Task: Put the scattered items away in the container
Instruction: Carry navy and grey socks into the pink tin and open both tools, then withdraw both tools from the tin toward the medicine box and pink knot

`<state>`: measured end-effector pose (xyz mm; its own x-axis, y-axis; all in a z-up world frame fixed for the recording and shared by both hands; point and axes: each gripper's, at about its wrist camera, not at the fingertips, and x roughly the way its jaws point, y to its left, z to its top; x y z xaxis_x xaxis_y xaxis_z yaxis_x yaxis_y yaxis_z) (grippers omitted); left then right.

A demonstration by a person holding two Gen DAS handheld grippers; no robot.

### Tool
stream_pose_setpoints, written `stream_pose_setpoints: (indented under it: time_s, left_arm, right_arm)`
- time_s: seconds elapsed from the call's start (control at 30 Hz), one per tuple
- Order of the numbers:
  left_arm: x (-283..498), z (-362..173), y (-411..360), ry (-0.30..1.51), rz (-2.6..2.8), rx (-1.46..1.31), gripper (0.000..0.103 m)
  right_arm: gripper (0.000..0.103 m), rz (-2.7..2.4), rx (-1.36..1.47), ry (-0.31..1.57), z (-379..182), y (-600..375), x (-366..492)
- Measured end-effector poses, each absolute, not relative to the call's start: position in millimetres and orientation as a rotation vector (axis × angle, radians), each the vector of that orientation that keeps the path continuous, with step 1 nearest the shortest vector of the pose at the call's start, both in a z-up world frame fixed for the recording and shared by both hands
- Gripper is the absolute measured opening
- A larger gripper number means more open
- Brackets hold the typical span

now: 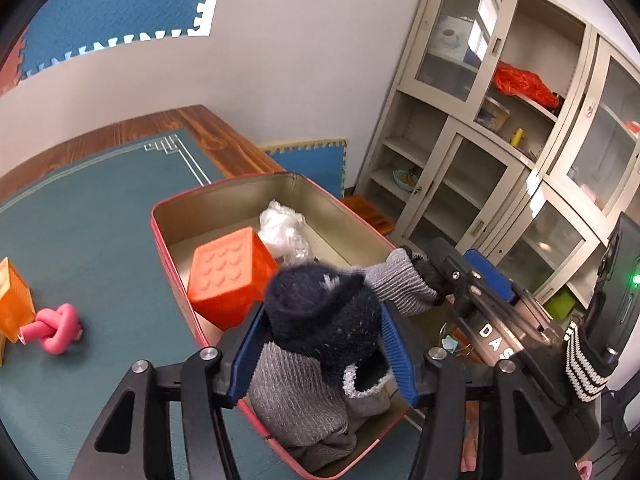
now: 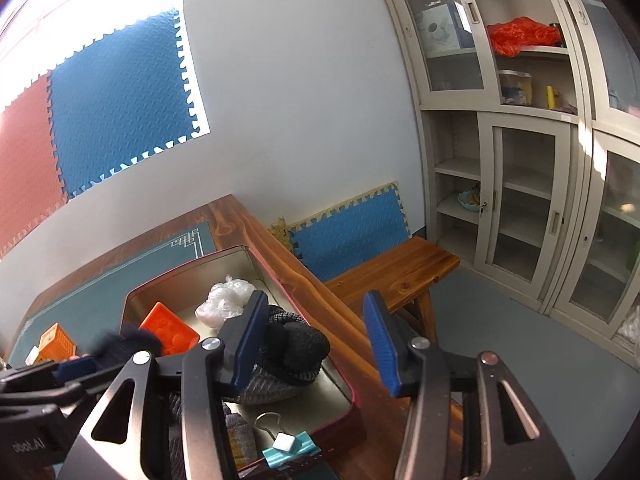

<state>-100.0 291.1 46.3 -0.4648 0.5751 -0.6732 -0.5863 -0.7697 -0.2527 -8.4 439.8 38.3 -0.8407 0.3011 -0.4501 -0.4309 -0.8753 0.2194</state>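
- Where the green mat (image 1: 100,208) lies bare, a pink knotted toy (image 1: 56,330) rests beside an orange crate (image 1: 14,300).
- Left gripper (image 1: 320,352), angled down over the tin (image 1: 176,264), clamps a grey-and-black knitted glove (image 1: 316,320) stretching rightward across it.
- Right gripper (image 2: 316,344) hangs spread wide, empty, at the tin's right rim.

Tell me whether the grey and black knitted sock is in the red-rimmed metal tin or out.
In, mostly: the grey and black knitted sock hangs inside the red-rimmed metal tin, with the left gripper shut on it.
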Motion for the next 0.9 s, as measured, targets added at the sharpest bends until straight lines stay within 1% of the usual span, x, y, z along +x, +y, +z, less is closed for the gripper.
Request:
stream_pose_setpoints:
  time_s: [0.03, 0.07, 0.4, 0.53, 0.73, 0.9]
  left_arm:
    - [-100.4, 45.8, 289.8, 0.015, 2.233, -1.02, 0.067]
    - [-100.9, 46.1, 287.4, 0.009, 2.242, -1.022, 0.067]
    - [-104.4, 40.2, 260.1, -0.027, 2.315, -1.069, 0.067]
    - [-102.4, 35.6, 245.4, 0.0, 2.366, -1.079, 0.067]
    - [-106.5, 32.4, 197.0, -0.039, 2.456, -1.113, 0.067]
    - [-110.4, 29.9, 155.0, -0.08, 2.53, -1.142, 0.067]
  right_arm:
    - [0.054, 2.655, -0.574, 0.451, 38.2, 440.9, -7.7]
    - [0.054, 2.654, -0.571, 0.457, 38.2, 441.9, -6.9]
    - [0.057, 2.64, -0.57, 0.45, 38.0, 445.1, -5.2]
    - [0.057, 2.636, -0.568, 0.434, 38.1, 444.1, -4.9]
    - [0.058, 2.633, -0.554, 0.414, 38.3, 442.5, -3.1]
    - [0.058, 2.643, -0.537, 0.353, 40.9, 432.6, -4.0]
